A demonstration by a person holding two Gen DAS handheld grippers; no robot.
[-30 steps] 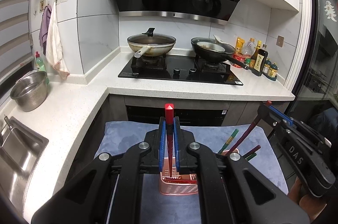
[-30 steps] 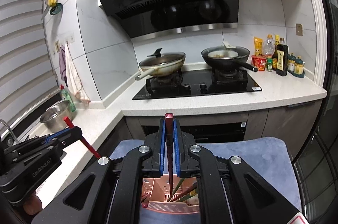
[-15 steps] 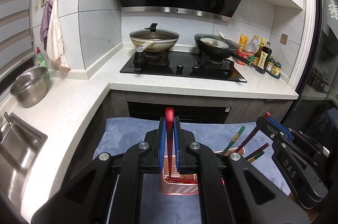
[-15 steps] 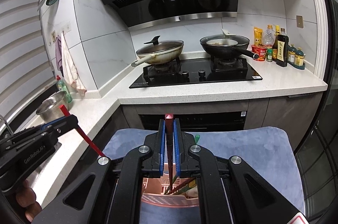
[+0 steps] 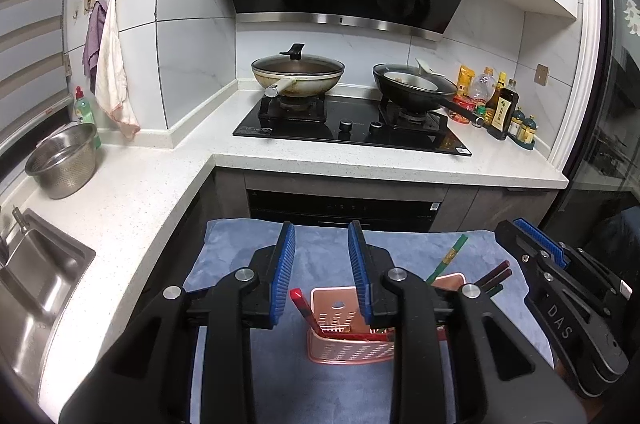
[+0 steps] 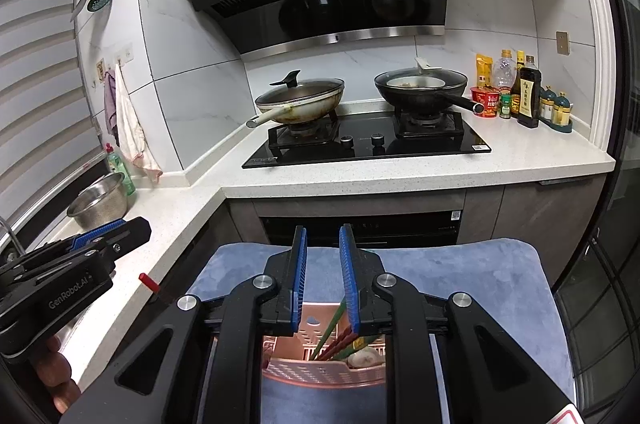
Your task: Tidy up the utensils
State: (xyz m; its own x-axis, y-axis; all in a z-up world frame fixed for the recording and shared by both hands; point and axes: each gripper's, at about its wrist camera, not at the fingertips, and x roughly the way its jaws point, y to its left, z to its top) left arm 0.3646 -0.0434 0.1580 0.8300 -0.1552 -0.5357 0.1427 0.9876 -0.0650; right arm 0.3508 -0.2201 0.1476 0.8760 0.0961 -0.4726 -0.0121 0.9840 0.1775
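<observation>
1 perforated pink plastic basket point(image 5: 348, 348)

The gripper arms hide the pink basket's point(image 5: 340, 308) front and the red chopstick's point(image 5: 306, 310) foot.

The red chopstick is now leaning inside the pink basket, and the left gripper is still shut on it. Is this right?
Not quite. The red chopstick does lean inside the pink basket, but the left gripper is not shut on it: its jaws have just been opening and stand apart, with nothing between the pads. The left wrist view shows this.
</observation>
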